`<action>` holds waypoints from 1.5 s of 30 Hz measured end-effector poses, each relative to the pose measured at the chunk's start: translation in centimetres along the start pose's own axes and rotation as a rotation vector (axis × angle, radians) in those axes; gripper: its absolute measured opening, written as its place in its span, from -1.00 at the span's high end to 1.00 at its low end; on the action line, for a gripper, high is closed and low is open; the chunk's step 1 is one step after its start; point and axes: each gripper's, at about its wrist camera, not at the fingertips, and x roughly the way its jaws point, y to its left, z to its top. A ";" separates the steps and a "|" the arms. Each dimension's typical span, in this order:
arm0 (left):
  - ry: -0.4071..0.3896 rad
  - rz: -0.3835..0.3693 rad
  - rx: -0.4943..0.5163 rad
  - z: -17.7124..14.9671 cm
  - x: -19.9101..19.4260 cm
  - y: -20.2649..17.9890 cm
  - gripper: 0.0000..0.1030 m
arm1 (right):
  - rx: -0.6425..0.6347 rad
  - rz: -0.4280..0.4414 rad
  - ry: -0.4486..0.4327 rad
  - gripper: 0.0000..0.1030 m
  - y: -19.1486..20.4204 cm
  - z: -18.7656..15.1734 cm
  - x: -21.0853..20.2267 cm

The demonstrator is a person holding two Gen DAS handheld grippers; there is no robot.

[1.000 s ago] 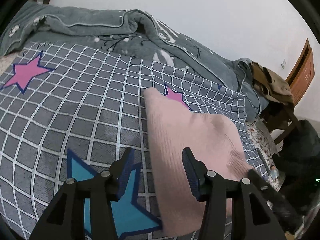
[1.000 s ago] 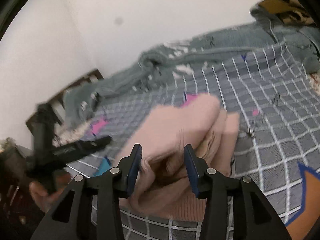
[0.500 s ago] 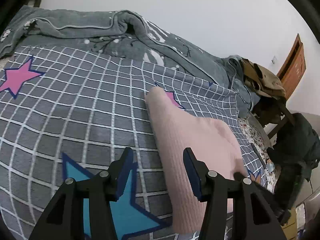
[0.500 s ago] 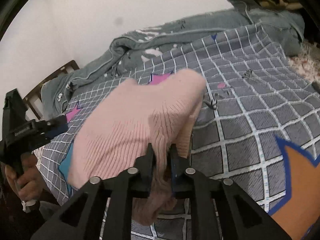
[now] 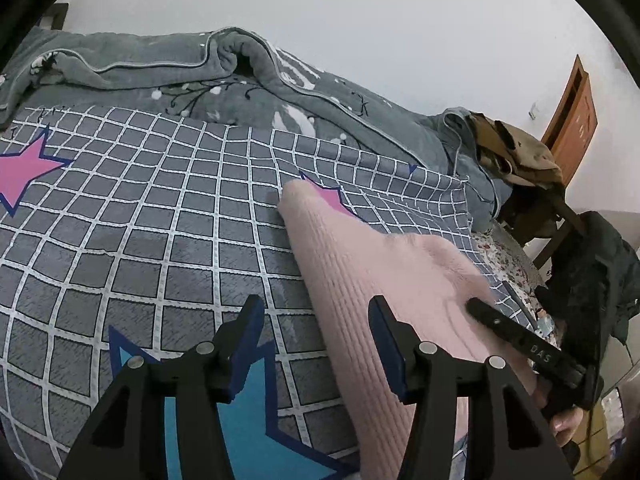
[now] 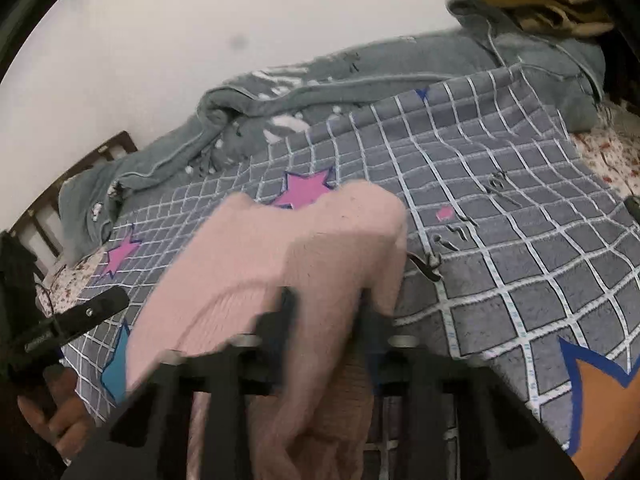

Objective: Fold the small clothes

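1. Right gripper (image 6: 326,312): jaws closing, a fold of the pink knit garment (image 6: 280,264) bunched between them and pressed by the pads; this view is motion-blurred.
2. Left gripper (image 5: 316,344): jaws apart, nothing clamped; one blue pad over the blue star (image 5: 240,432), the other over the garment's near edge.
3. Bed: grey checked cover (image 5: 140,220) with pink stars (image 5: 24,172), one (image 6: 306,190) partly hidden under the garment's far end.
4. Grey quilt (image 5: 200,80) heaped along the wall side of the bed.
5. Pink garment lies lengthwise on the checked cover, its right portion lifted into the right gripper.
6. Tan clothing (image 5: 516,152) piled on a chair past the bed corner.
7. Person's hand (image 6: 52,412) grips the left tool's handle, low at the left of the right wrist view.
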 end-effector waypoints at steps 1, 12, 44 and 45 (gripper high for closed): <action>0.004 -0.007 -0.003 0.0 0.0 0.1 -0.01 | -0.016 0.013 -0.040 0.74 0.1 -0.1 -0.9; 0.044 -0.090 0.001 -0.7 0.3 -0.8 -0.02 | 0.055 -0.023 0.001 0.29 -2.3 -0.5 -0.6; 0.223 -0.023 0.094 1.4 8.2 -3.4 -0.23 | 0.059 0.041 0.222 -0.03 -3.5 1.0 4.2; 0.222 -0.021 0.096 1.4 8.2 -3.4 -0.20 | 0.059 0.039 0.221 -0.04 -3.4 1.0 4.2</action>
